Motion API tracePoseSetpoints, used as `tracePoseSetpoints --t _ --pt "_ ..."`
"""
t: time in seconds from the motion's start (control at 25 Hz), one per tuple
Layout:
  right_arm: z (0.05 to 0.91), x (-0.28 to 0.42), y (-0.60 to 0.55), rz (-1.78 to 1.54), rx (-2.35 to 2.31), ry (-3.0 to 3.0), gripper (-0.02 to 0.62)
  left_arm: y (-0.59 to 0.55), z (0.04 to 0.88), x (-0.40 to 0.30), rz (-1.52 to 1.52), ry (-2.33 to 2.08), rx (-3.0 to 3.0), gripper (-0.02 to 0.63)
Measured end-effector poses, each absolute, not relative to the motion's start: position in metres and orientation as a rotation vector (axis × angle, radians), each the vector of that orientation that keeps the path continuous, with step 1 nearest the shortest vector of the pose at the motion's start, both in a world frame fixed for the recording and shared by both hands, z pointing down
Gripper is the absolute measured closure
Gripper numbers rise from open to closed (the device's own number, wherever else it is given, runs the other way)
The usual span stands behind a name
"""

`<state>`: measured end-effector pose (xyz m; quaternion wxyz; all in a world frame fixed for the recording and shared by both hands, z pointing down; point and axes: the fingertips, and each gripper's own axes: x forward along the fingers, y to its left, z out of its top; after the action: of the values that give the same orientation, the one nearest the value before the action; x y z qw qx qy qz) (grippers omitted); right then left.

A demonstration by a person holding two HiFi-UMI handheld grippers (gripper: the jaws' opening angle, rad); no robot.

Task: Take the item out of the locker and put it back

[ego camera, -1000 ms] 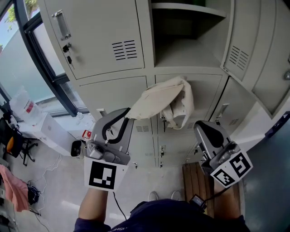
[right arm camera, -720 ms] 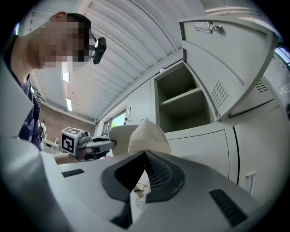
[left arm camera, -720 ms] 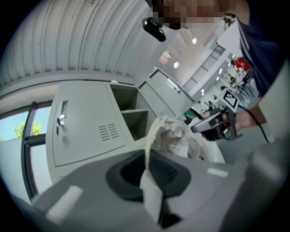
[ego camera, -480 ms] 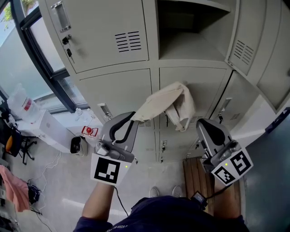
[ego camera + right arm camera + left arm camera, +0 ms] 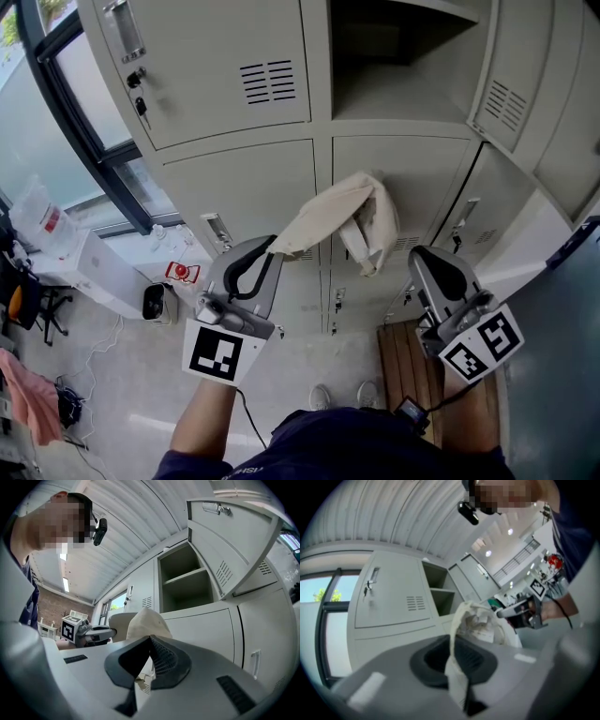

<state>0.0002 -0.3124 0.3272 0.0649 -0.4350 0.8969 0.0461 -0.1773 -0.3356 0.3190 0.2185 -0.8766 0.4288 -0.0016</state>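
A cream cloth bag point(image 5: 342, 211) hangs in the air in front of the closed lower locker doors, below the open locker compartment point(image 5: 403, 66). My left gripper point(image 5: 272, 246) is shut on a strip of the bag point(image 5: 457, 667), and the rest bunches up beyond the jaws point(image 5: 480, 623). The right gripper point(image 5: 422, 258) is off to the right of the bag, apart from it, its jaws together with nothing in them point(image 5: 150, 639). In the right gripper view the bag point(image 5: 145, 620) and the left gripper point(image 5: 93, 632) show to the left, with the open compartment point(image 5: 187, 581) above.
The compartment's door point(image 5: 525, 103) swings out to the right. Closed lockers point(image 5: 216, 66) stand to the left, beside a window point(image 5: 37, 112). On the floor are a white box point(image 5: 94, 272), a small white device point(image 5: 155, 300), a wooden board point(image 5: 408, 370) and a pink cloth point(image 5: 28, 403).
The left gripper and the bag have sunk a little lower against the locker fronts. The right gripper has hardly moved.
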Motion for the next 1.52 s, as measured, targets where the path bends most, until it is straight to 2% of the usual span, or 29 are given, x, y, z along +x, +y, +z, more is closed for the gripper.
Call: tracePoseSetpoints --t 0.56,1.2,1.52 --pt "0.311 0.004 -0.281 0.191 -1.314 2.687 0.591 -0.311 0.31 -0.169 0.013 1.159 -2.412 0.587" --pt "0.301 0.088 -0.167 0.227 -1.186 2.75 0.591 -0.187 0.301 -0.088 -0.016 1.27 -2.331 0.586" --pt "0.309 0.107 -0.116 0.18 -1.14 2.757 0.591 -0.129 0.305 -0.068 -0.062 1.293 -2.316 0.586"
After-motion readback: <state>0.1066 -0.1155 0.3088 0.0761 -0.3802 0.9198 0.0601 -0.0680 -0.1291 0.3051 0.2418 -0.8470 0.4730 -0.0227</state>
